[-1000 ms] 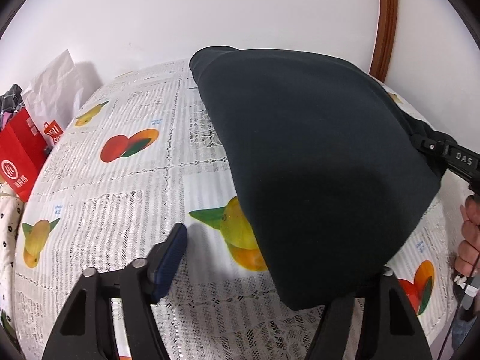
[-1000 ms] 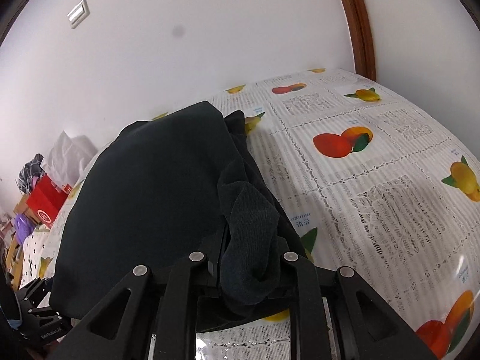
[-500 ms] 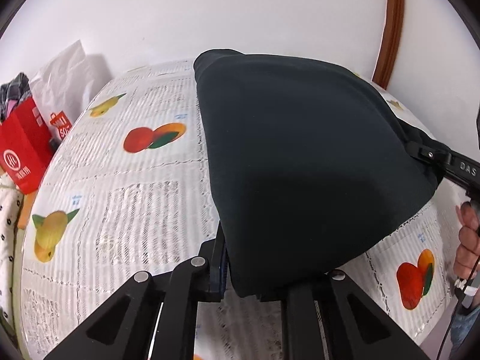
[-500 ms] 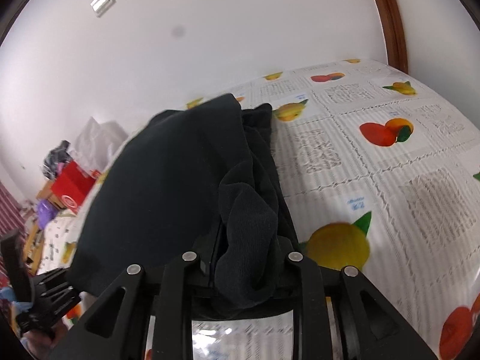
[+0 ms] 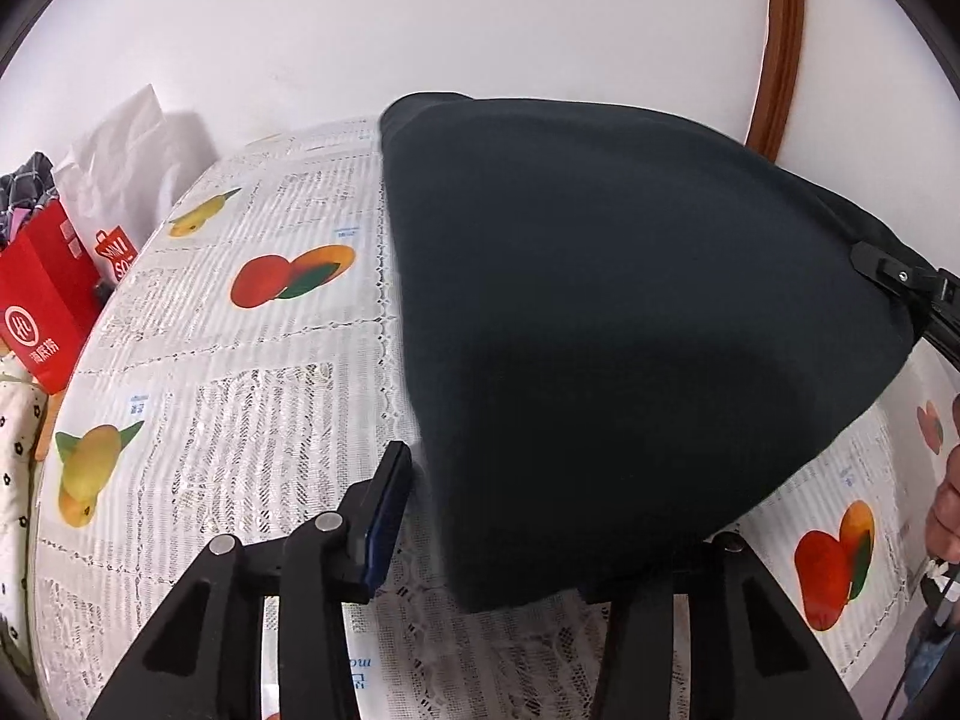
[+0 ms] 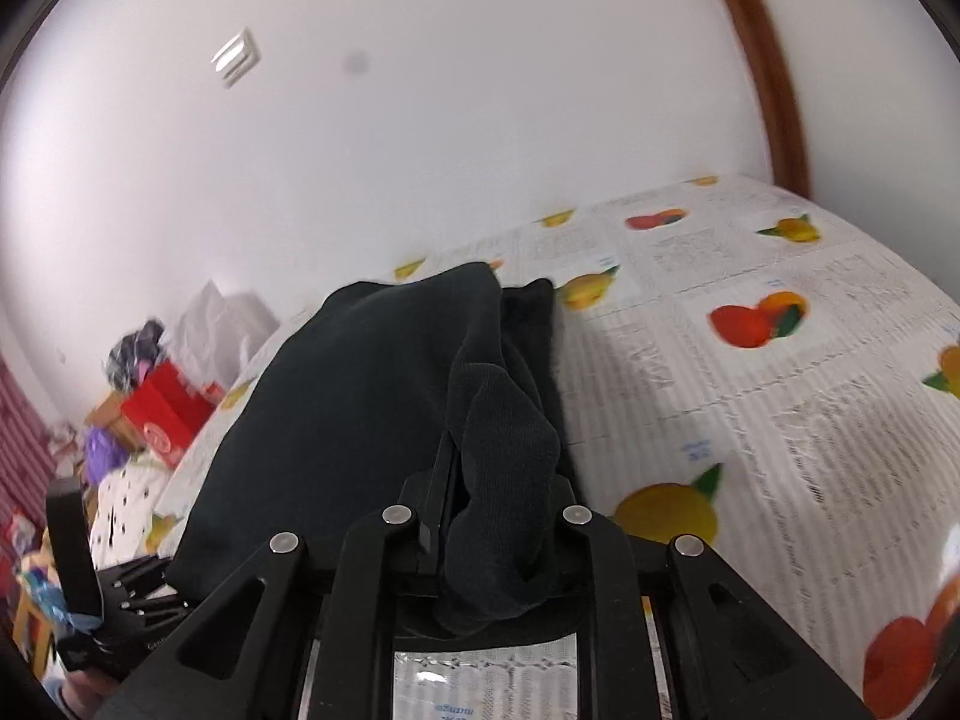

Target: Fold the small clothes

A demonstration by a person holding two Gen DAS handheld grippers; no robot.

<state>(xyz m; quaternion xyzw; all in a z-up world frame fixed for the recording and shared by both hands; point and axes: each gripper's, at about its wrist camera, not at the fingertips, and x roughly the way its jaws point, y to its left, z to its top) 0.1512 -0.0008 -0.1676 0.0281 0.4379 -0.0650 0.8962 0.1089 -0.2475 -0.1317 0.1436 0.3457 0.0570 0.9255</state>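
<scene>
Bright, even indoor light fills both wrist views, washing the plain white wall almost flat. Fisheye bending curves the brown wooden door frame and rounds off the fruit-printed white lace tablecloth, with black vignette at every corner. The dark folded cotton garment swallows detail and drops a soft shadow just below its lower edge. Left wrist view sharp; right wrist view smeared, the red paper bag and cloth print streaked.

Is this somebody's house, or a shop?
Probably a home: a table with a lacy fruit-print tablecloth, shopping bags piled beside it against the wall, and a dark garment being folded.
</scene>
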